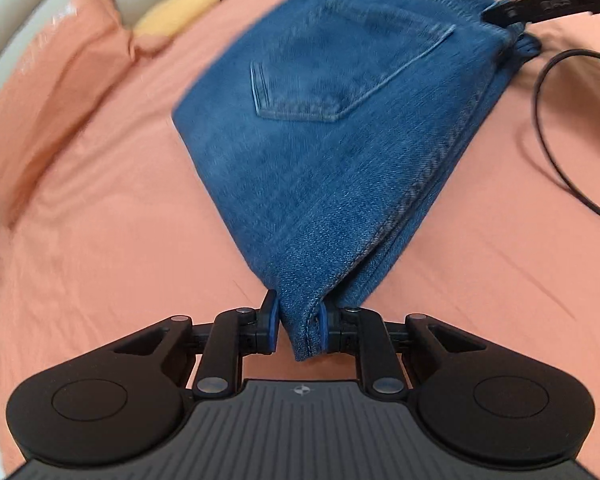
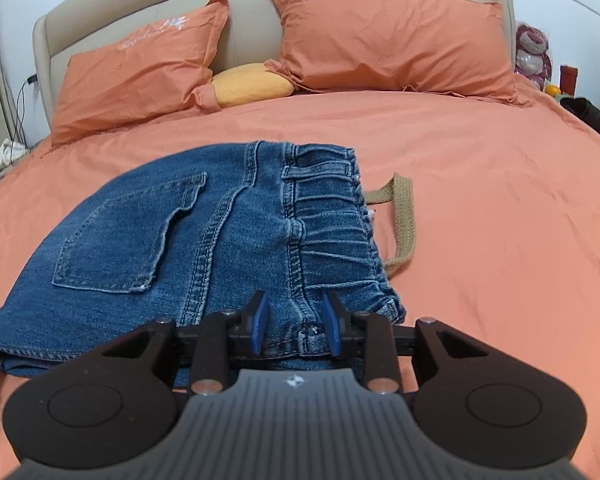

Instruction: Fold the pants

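On the orange bedsheet [image 2: 480, 208], below two orange pillows [image 2: 388, 36], I see folded blue jeans [image 2: 204, 240]. My left gripper [image 1: 299, 326] pinches their corner; my right gripper [image 2: 296, 326] clamps the waistband.

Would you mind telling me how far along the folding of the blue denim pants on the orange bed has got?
Done: the blue denim pants already lie doubled into a compact stack on the orange bedsheet. In hand: the left gripper pinches a folded corner, and the right gripper clamps the elastic waistband. Left: probably a final fold or squaring the edges; the beige woven belt trails out.
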Tool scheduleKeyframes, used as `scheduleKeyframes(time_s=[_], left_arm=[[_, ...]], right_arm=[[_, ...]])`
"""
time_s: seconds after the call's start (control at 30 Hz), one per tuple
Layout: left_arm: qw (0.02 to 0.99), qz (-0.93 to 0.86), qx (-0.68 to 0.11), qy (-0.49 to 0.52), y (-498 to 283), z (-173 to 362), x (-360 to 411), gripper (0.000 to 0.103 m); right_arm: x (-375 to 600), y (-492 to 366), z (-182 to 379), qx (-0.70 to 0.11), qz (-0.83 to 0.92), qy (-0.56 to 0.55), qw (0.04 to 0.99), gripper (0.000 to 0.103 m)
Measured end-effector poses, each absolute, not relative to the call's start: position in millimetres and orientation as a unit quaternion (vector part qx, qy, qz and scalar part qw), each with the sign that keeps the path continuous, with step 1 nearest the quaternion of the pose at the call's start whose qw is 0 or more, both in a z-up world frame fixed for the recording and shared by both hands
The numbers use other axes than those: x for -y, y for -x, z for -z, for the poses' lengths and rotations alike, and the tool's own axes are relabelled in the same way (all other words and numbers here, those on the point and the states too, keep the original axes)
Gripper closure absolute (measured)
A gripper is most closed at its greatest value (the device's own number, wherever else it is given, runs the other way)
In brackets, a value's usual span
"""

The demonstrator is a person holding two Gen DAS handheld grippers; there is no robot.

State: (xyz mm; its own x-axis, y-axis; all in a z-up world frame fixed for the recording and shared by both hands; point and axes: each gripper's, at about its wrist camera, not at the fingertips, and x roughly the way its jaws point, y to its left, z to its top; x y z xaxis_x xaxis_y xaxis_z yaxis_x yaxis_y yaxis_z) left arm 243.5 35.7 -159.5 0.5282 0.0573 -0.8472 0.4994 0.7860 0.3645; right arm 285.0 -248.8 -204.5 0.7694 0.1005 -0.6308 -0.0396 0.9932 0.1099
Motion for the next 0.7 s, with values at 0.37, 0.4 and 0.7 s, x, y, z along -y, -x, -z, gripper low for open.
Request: scheduleKeyframes(time_s=[0.37, 0.4, 0.7], left_arm=[[0.783, 0.151, -0.499, -0.339, -232.6, 140.6, -20.5, 0.072], [0.779, 0.154, -0.497, -0.35, -228.2, 136.7, -19.7, 0.069], [0.835, 0.163, -0.464, -0.245, -249.7, 70.4, -47.7, 0.039]], right_arm=[[250.1, -278.8, 203.7, -0.333, -0.04, -0.03, 0.941, 0.076], [250.5, -275.7, 200.5, -0.332, -0.039, -0.03, 0.942, 0.073], [299.2, -251.2, 187.1, -0.303, -0.019, -0.211, 0.929, 0.028]])
